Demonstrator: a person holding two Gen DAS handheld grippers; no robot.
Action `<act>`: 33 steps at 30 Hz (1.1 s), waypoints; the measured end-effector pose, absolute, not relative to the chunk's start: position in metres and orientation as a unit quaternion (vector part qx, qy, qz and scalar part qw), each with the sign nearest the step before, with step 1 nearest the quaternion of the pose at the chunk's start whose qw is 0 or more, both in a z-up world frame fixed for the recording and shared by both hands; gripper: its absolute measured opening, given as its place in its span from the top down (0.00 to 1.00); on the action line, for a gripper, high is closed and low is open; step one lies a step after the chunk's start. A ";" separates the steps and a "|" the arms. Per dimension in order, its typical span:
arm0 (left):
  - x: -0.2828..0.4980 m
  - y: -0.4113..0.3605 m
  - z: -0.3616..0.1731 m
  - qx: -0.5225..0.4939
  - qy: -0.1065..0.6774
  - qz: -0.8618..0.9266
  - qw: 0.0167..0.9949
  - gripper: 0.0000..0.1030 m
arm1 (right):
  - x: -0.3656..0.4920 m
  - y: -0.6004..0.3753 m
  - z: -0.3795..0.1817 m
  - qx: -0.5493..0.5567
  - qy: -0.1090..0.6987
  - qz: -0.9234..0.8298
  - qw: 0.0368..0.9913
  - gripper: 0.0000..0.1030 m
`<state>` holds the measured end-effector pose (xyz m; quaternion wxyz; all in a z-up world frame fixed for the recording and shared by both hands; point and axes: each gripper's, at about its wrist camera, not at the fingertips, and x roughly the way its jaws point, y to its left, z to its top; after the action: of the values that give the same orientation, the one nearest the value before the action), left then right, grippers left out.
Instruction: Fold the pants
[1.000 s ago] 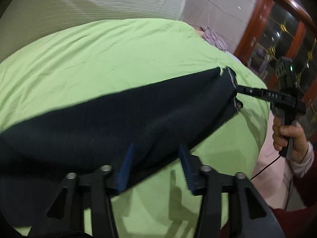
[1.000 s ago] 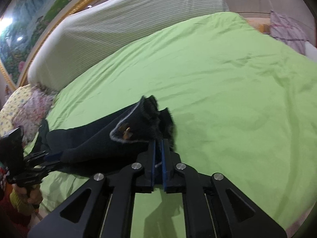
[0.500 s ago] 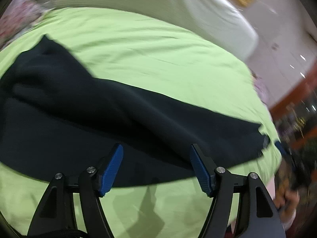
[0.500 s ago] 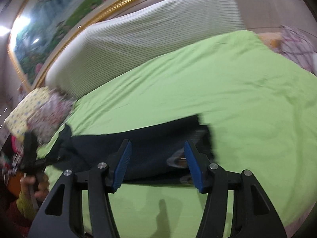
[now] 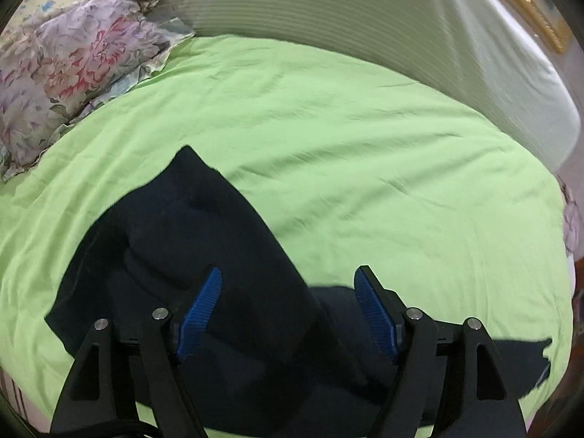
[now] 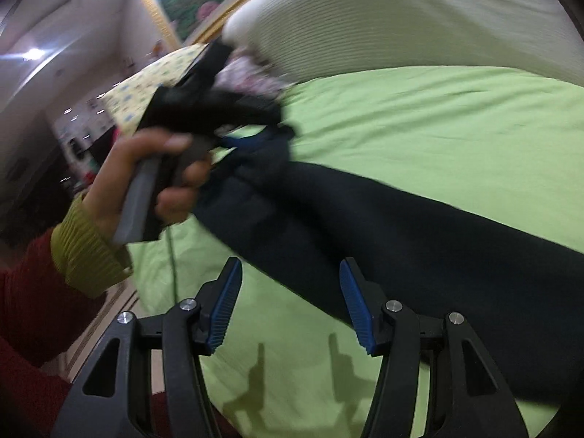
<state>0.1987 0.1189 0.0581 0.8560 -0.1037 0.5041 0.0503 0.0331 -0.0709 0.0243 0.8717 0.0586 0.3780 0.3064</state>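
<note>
Dark navy pants [image 5: 204, 255] lie stretched across a lime-green bed sheet [image 5: 346, 146]. In the left wrist view my left gripper [image 5: 288, 310] is open and empty, hovering over the wide end of the pants. In the right wrist view my right gripper [image 6: 290, 306] is open and empty above the near edge of the pants [image 6: 401, 233]. The left gripper [image 6: 252, 138] also shows there, blurred, held by a hand at the far left end of the pants; whether it touches the cloth is unclear.
A floral pillow [image 5: 69, 62] lies at the bed's far left corner. A pale striped headboard [image 5: 365, 18] runs along the back. The bed's near edge and the floor [image 6: 98, 321] are at lower left in the right wrist view.
Both grippers have let go of the pants and opened. The pants have dropped flat onto the sheet. Both cameras have swung left, and the left gripper now hovers over the wide end.
</note>
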 end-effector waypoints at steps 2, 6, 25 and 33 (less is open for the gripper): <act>0.216 0.122 0.053 -0.091 0.518 0.066 0.848 0.26 | 0.056 -0.050 0.014 0.043 0.391 0.307 0.867 0.44; 0.229 0.126 0.039 -0.075 0.543 0.084 0.832 0.26 | 0.090 -0.025 -0.001 -0.005 0.405 0.290 0.867 0.44; 0.171 0.161 0.048 -0.179 0.450 -0.029 0.874 0.94 | 0.116 -0.039 0.003 -0.060 0.402 0.290 0.867 0.94; 0.108 0.195 0.063 -0.269 0.376 -0.050 0.885 0.98 | 0.056 -0.001 0.024 -0.097 0.384 0.347 0.850 0.94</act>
<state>0.1082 0.1945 0.0628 0.8852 -0.2695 0.3759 -0.0502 0.0563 -0.0010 0.0237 0.8504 -0.0969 0.3838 0.3465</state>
